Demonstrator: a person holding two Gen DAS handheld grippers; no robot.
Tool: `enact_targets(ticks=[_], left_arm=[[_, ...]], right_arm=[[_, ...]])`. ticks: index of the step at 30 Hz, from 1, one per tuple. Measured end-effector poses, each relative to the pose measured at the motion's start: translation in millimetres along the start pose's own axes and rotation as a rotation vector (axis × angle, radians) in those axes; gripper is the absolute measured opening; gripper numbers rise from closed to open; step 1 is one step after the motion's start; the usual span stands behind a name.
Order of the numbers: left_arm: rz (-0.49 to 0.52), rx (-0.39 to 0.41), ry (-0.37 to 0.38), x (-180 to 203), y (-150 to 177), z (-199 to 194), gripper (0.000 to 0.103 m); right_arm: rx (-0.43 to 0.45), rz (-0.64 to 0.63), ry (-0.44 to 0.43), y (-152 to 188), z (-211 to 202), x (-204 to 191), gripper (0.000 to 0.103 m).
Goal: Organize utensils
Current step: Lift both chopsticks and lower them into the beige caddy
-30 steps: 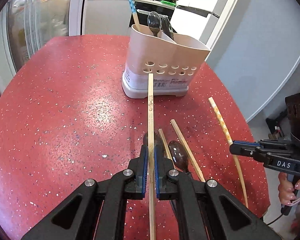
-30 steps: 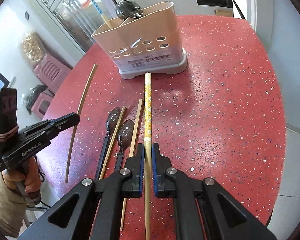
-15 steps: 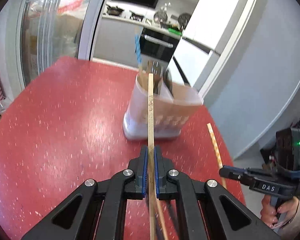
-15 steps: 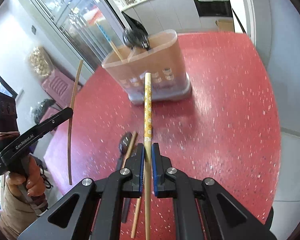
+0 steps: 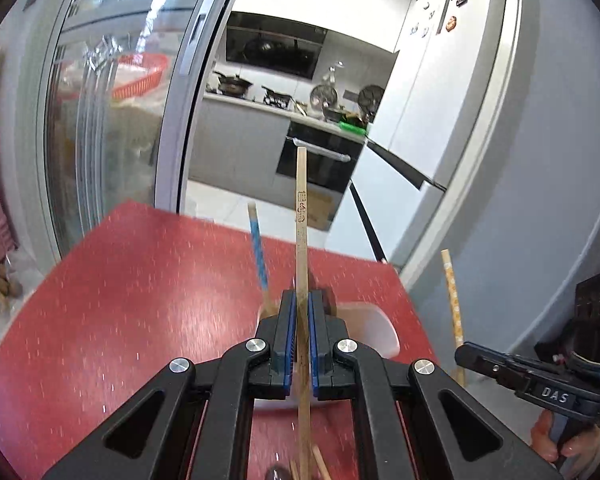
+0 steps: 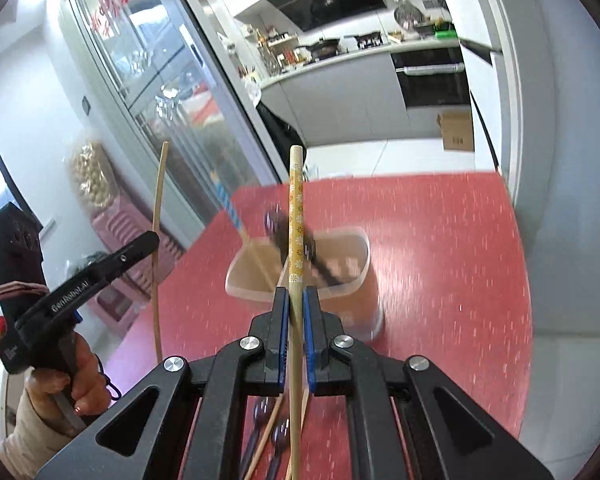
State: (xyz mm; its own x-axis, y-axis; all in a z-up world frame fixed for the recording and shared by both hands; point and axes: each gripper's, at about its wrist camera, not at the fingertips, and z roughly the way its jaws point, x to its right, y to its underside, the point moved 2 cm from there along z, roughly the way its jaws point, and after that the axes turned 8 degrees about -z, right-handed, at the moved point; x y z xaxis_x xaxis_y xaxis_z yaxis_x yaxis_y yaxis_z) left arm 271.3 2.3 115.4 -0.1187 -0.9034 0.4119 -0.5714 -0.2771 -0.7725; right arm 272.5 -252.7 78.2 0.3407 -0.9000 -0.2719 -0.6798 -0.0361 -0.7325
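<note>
My left gripper [image 5: 300, 300] is shut on a plain wooden chopstick [image 5: 301, 216] that sticks up and forward, raised above the red table [image 5: 140, 300]. My right gripper [image 6: 295, 296] is shut on a yellow flowered chopstick [image 6: 295, 220], also lifted. Below and ahead of both stands the beige utensil holder [image 6: 340, 256], holding a blue patterned chopstick [image 6: 228, 208] and dark spoons [image 6: 276, 224]. In the left wrist view the holder [image 5: 376, 328] is mostly hidden behind the fingers. Each view shows the other gripper at its side: the right one [image 5: 464, 354], the left one [image 6: 152, 238].
Loose chopsticks and dark spoons [image 6: 260, 436] lie on the table under the grippers. Glass doors [image 5: 112, 120] stand at the left and a grey wall [image 5: 520, 200] at the right. A kitchen counter [image 6: 360, 52] lies beyond the table. A hand [image 6: 80, 376] holds the left gripper's handle.
Both grippers have risen from the table with their chopsticks and tilted upward. The holder has dropped lower in both views, and the loose utensils have slid under the fingers.
</note>
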Motion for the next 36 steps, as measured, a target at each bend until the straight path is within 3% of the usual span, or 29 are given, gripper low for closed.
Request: enact_targets(ticks=[6,15,26,36], left_arm=[[-0.009,0.039,-0.004,5.1,-30.1,36.9,0.034],[0.016,0.127,-0.029,12.2,-49.1,78.0,0.034],[0.011,0.152,-0.069,-2.1,-32.4,108.5,0.034],[0.123,0.175,-0.134,2.7,2.0,101.3,0.034]], right_arm=[[0.071,-0.013,0.007,-48.6,24.8,3.4,0.008],[0.189,-0.082,0.066,-90.8,64.4,4.3,0.008],[0.262,-0.257,0.151,-80.6,108.0,-4.2,0.007],[0.279,-0.463,0.224,-34.8,125.8,-28.8,0.007]])
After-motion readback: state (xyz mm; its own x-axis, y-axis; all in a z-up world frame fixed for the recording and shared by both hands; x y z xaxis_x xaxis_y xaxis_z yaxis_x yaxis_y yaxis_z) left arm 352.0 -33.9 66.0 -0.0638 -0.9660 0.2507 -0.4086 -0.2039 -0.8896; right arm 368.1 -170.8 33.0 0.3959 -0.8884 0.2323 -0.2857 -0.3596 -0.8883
